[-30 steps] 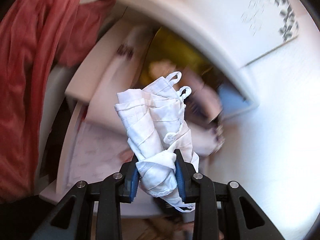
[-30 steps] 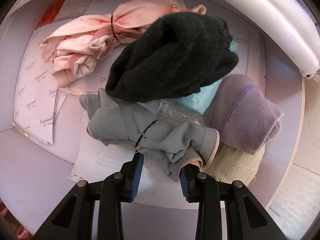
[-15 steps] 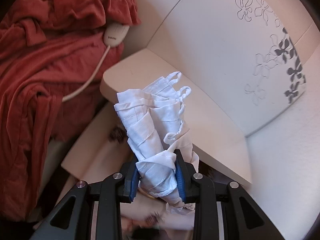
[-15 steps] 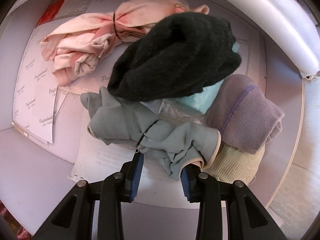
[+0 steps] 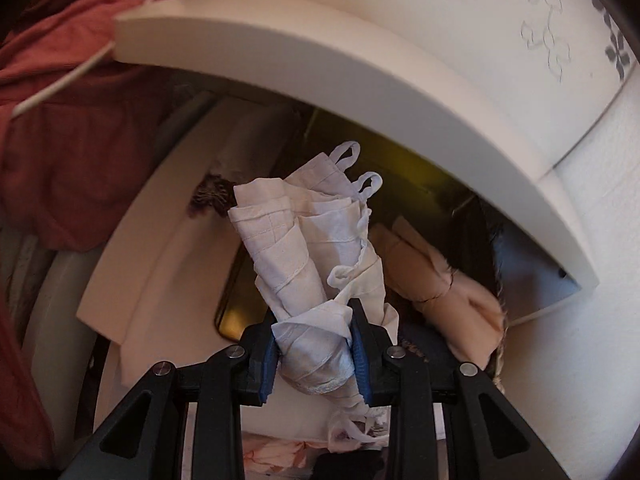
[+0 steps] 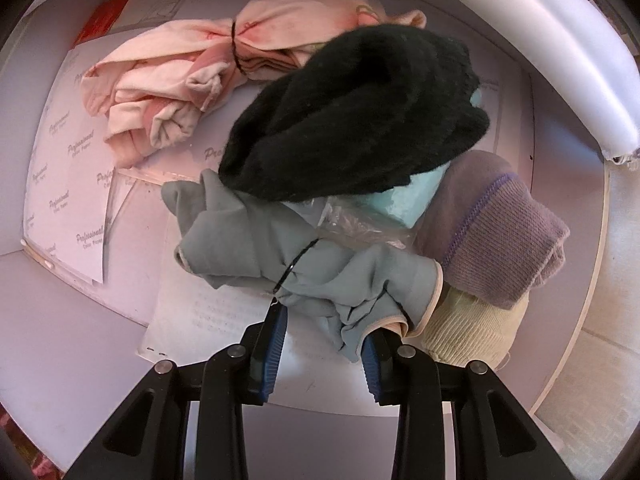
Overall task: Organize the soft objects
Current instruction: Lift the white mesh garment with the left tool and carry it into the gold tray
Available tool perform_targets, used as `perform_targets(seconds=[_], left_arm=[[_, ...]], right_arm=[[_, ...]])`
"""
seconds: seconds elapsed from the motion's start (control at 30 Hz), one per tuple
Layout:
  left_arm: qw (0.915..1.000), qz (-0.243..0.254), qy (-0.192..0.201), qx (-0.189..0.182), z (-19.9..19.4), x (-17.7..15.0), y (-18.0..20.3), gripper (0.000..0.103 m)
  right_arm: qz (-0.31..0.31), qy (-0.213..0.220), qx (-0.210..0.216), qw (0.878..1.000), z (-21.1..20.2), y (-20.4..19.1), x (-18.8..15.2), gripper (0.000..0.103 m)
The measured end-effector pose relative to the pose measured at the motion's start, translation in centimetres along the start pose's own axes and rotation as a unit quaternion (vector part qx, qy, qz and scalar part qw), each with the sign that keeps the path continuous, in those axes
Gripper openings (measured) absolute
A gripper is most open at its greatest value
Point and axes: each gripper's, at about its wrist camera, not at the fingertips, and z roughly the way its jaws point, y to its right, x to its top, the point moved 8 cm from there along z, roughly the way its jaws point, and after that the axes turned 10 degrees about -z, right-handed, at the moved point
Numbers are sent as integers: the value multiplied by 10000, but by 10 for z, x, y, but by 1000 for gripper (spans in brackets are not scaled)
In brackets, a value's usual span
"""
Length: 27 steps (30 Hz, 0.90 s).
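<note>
I am clenching my left gripper (image 5: 314, 350) on a rolled white cloth bundle (image 5: 316, 256), its blue pads (image 5: 267, 360) pressing into the lower end while the rest is standing up above the jaws with two small loops at the top. Beyond it a white shelf board (image 5: 360, 92) is curving across the view, and under that board a peach cloth bundle (image 5: 448, 280) is lying to the right of the white one, apart from it. A red fabric (image 5: 60, 160) is hanging at the left with a white cord (image 5: 60, 84) running over it. My right gripper (image 6: 324, 334) is sitting inside a white drawer (image 6: 80, 340) lined with printed paper sheets (image 6: 68, 184), its jaws spread around the near end of a grey cloth bundle (image 6: 304, 260) tied with a black band; the grey fabric is touching the right pad, but I cannot tell whether I am squeezing it or only straddling it. A black knit item (image 6: 360, 116) is resting over the grey bundle's far side, a pink cloth bundle (image 6: 192, 76) is lying behind at the left, a purple knit item (image 6: 500, 228) is just to the right, and a cream knit item (image 6: 472, 328) is tucked beneath that one.
</note>
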Motion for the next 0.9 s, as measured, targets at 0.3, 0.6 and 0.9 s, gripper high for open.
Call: perform_targets(seconds=[0.3,0.6,0.9], left_arm=[[9982,-185,-416,-389,32,15,9,31],[9996,-129,-256,10,40,26,-11,37],[9992,-3,-380,106,31,13,-20,52]], right_arm=[[-37,-12,-44,10000,0,-2,0,37],[-32,-33,-70,10000,-2,-4,1,37],[-40,-35,-76,10000,-3,-4,1,37]])
